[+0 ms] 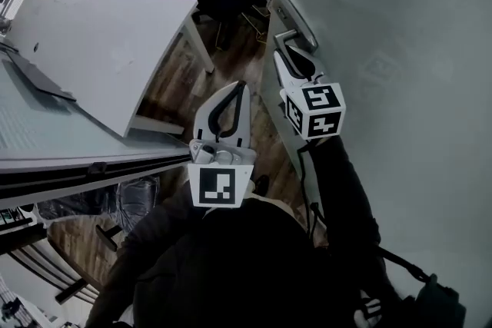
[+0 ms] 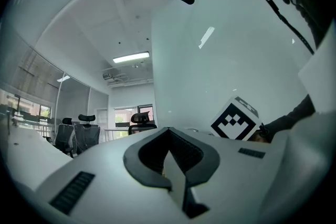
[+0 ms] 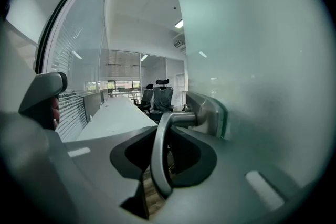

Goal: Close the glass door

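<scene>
Glass door (image 1: 400, 34): right gripper (image 1: 284, 54) pinching the door's lever handle (image 3: 184, 119); left gripper (image 2: 169, 139) beside door, jaws pressed together, empty

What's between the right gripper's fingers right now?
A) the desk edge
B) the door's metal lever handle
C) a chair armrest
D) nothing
B: the right gripper view shows the lever handle running between the fingers of the right gripper, which are closed around it beside the glass door.
</scene>
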`<state>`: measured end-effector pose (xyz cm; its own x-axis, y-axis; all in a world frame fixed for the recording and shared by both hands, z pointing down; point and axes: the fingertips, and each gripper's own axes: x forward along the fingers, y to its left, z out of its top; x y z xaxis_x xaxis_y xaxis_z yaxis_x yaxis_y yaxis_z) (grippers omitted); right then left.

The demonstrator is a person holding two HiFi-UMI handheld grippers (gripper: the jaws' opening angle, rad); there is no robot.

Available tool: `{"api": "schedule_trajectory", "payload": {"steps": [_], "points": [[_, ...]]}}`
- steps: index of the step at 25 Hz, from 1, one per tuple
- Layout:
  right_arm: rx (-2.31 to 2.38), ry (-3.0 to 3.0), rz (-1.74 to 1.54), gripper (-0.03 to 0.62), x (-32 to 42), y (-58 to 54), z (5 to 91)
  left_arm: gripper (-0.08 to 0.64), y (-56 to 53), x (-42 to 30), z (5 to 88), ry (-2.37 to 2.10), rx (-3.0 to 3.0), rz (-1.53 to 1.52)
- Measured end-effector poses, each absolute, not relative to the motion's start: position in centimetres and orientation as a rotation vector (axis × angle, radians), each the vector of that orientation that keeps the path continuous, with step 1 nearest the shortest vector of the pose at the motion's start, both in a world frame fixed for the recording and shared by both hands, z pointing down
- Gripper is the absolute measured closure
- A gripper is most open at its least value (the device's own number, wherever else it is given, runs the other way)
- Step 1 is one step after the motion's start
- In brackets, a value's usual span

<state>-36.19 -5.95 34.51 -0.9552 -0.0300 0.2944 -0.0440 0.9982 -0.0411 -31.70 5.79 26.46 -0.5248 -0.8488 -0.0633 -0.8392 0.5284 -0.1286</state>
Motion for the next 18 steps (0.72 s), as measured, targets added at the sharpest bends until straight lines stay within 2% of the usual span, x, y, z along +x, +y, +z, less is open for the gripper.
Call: {"api": "schedule_trajectory", "payload": {"steps": [18], "points": [[-0.197,-2.831,0.012,0.526,-35.7,10.3,35.7,0.563,22.1,-30.3,27.2,2.741,-1.267,-0.121]]}}
